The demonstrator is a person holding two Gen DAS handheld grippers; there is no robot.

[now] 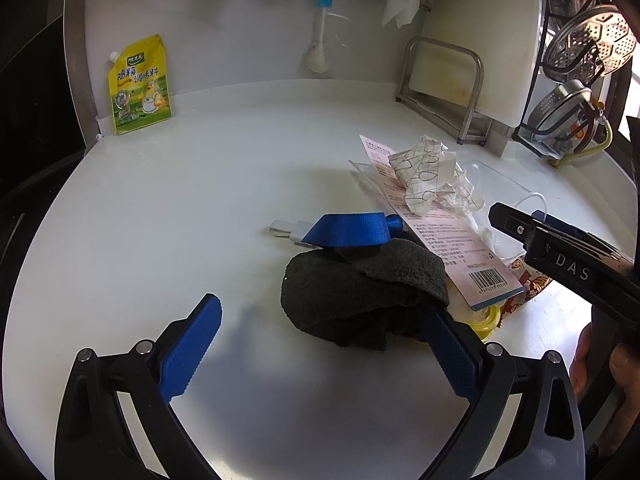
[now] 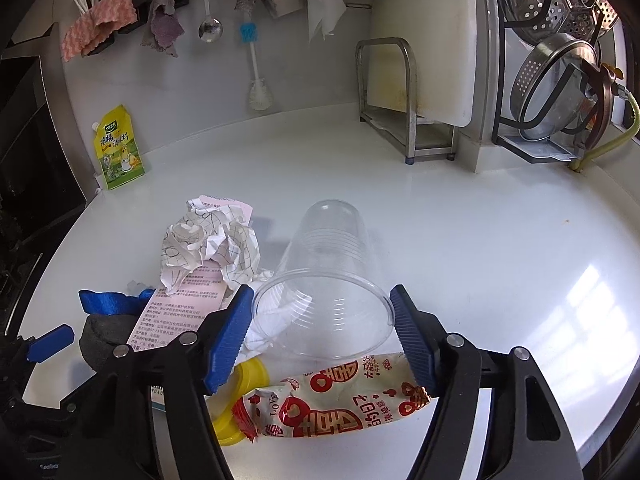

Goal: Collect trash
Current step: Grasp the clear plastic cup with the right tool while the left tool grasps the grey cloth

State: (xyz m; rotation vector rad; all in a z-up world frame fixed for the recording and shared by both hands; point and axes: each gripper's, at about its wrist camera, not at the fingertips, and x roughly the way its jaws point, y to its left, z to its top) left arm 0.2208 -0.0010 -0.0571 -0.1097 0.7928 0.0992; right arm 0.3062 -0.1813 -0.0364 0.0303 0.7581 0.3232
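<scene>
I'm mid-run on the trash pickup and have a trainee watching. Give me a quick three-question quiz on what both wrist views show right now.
1. True or false: the clear plastic cup stands upright on the counter.
2. Multiple choice: what lies between the open fingers of the left gripper? A) the dark grey sponge cloth B) the yellow seasoning pouch C) the crumpled patterned paper
3. Fill in: the red-and-white snack wrapper lies just below the rim of the ____, between the fingers of the right gripper.

Key: 1. False, it lies on its side, mouth towards the right wrist camera. 2. A. 3. Cup.
</scene>
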